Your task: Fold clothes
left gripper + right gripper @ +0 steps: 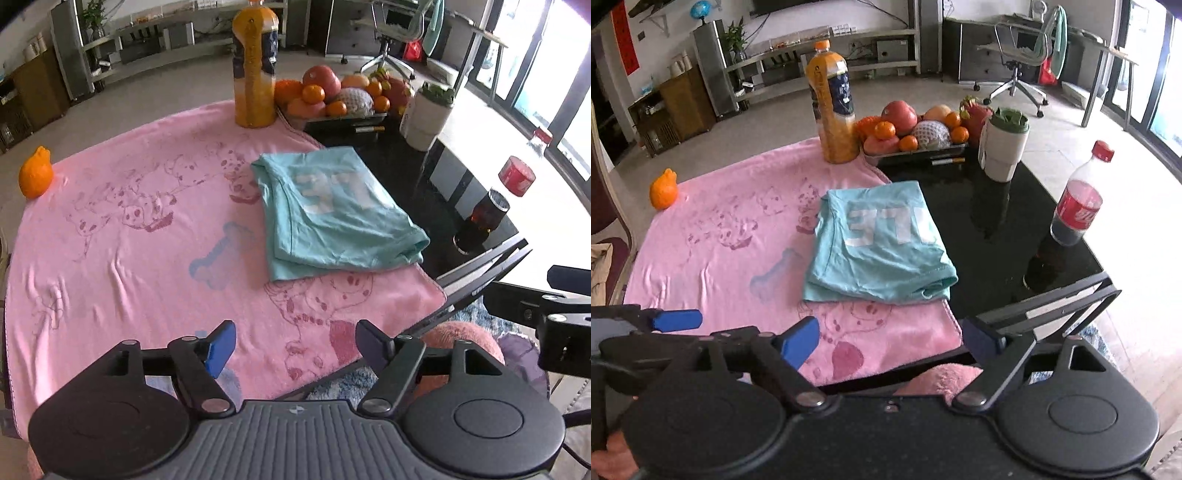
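A light teal T-shirt (pixel 332 210) with white print lies folded into a compact rectangle on the right part of a pink cartoon-print towel (pixel 147 240). It also shows in the right wrist view (pixel 879 247) on the same towel (pixel 731 240). My left gripper (pixel 295 349) is open and empty, held back over the towel's near edge, well short of the shirt. My right gripper (pixel 890 339) is open and empty, also near the towel's front edge. The left gripper's blue fingertip (pixel 677 319) shows at the left of the right wrist view.
An orange juice bottle (pixel 255 70) stands on the towel's far edge. A fruit tray (pixel 332 96), a white potted plant (pixel 430 114) and a cola bottle (pixel 1078 199) stand on the black glass table (pixel 997 229). A small orange fruit (pixel 35 177) sits at the towel's left corner.
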